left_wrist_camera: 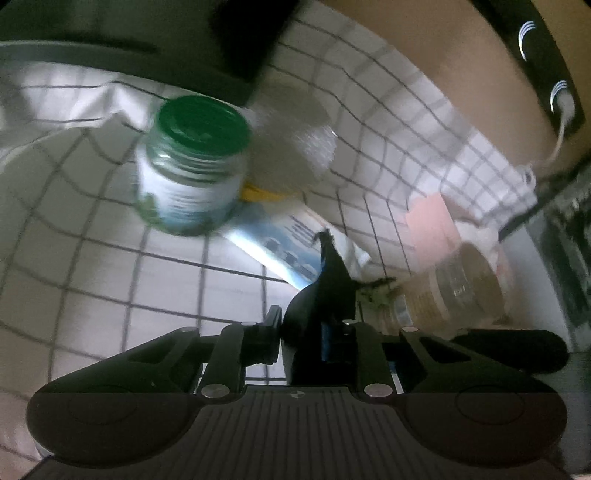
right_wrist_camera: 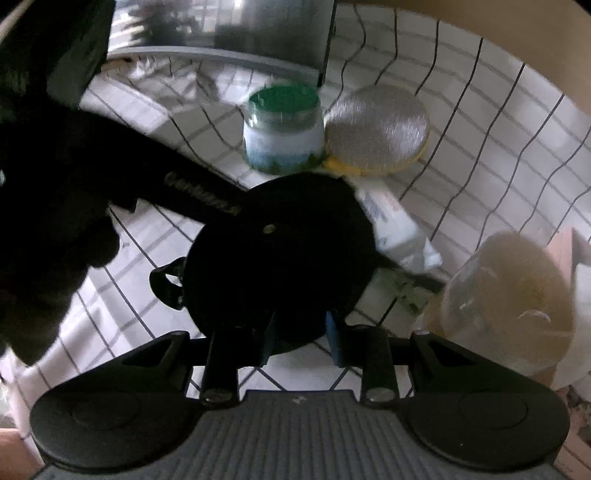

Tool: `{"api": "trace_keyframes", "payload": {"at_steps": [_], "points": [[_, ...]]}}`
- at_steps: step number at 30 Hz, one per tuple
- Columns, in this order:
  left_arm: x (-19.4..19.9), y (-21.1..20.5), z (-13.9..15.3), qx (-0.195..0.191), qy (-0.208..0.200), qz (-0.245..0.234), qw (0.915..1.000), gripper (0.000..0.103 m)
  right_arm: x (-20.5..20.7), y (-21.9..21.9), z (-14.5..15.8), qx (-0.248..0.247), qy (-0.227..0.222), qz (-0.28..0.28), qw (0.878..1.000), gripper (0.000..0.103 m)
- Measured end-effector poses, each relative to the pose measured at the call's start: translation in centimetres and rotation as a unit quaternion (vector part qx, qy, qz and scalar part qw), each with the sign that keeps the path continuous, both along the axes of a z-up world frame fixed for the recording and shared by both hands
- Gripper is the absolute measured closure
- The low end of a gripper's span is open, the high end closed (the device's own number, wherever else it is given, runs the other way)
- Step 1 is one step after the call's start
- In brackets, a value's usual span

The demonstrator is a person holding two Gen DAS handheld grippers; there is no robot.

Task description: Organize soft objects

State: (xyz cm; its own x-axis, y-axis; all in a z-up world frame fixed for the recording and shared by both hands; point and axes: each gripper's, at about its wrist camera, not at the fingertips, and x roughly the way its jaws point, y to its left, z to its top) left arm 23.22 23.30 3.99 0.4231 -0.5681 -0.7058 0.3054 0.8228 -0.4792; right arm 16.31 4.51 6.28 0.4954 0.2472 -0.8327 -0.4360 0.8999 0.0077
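Observation:
Both grippers hold one black soft object with a strap, likely a cap or pouch. In the left wrist view my left gripper is shut on its thin black edge. In the right wrist view my right gripper is shut on the round black body, whose strap runs up left. A round grey and yellow sponge lies behind, also in the left wrist view.
A green-lidded jar stands on the white grid-patterned cloth. A white and blue tube lies beside it. A clear plastic jar lies at the right. A dark box stands behind.

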Motion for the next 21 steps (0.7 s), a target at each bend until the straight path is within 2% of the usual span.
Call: {"api": "trace_keyframes", "payload": {"at_steps": [3,9,14,17,18,21], "points": [[-0.5,2.1,0.3,-0.010,-0.008,0.033,0.9994,0.082,0.0,-0.5,1.7,0.023,-0.011,-0.005,1.000,0.057],[-2.1,7.2,1.8,-0.024,-0.040,0.099,0.9940,0.082,1.7,-2.2,5.9,0.070,-0.013,-0.030,0.997,0.055],[-4.0,10.4,2.7,-0.015,-0.068,0.152,0.9859,0.082,6.5,-6.1,9.6,0.126,0.034,-0.091,0.987,0.051],[-4.9,12.1,2.5,-0.020,-0.074,0.176,0.9813,0.082,9.8,-6.9,10.9,0.113,0.048,-0.105,0.987,0.047],[-5.2,12.6,2.3,-0.025,-0.075,0.183,0.9800,0.082,11.0,-6.5,10.9,0.094,0.054,-0.094,0.990,0.042],[-5.8,13.2,1.9,-0.030,-0.071,0.196,0.9775,0.082,13.6,-5.2,10.2,0.048,0.069,-0.088,0.993,0.042]]}}
